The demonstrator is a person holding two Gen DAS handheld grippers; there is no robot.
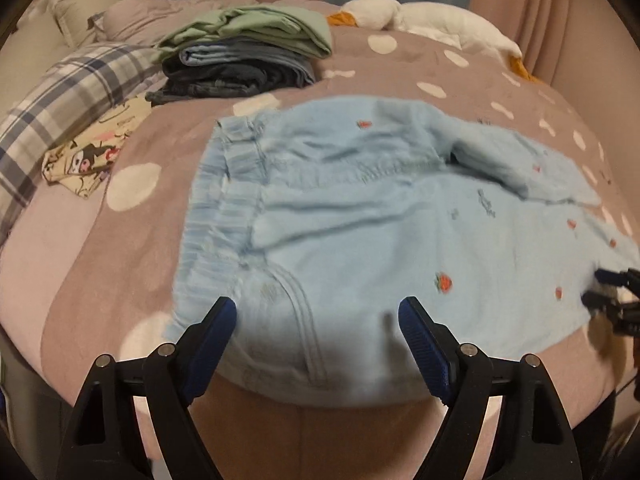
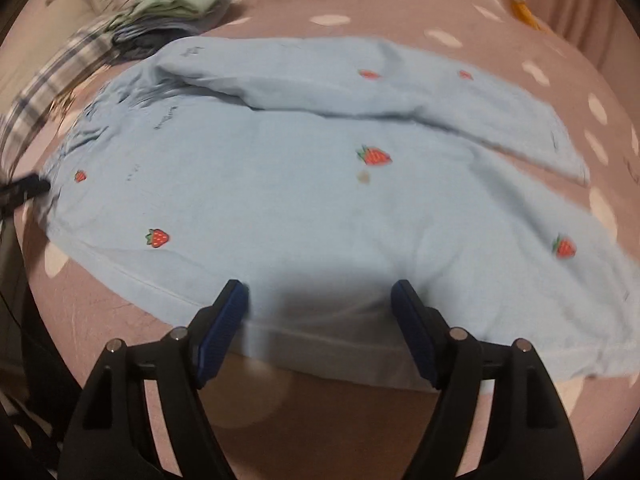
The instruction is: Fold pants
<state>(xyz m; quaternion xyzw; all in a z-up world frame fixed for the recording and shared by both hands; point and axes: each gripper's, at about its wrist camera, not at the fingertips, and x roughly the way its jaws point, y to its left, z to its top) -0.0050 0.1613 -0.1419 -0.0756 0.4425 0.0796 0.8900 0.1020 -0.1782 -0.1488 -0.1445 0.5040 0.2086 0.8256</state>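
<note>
We lose the far leg end of the pants (image 1: 624, 240) past the left wrist view's right edge, where the right claw (image 1: 600, 288) shows only as a blurred tip. In the right wrist view the clothes stack (image 2: 172, 8) smears with motion, and the dark shape at the left edge is perhaps the left claw (image 2: 24, 190).

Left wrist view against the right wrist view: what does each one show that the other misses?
Only the left wrist view shows the ribbed waistband, the cartoon-print cloth and the white plush toy clearly. Only the right wrist view shows the far leg's hem. Both share the blue pants, the folded stack, the spotted blanket, and an open tool: left, right.
</note>
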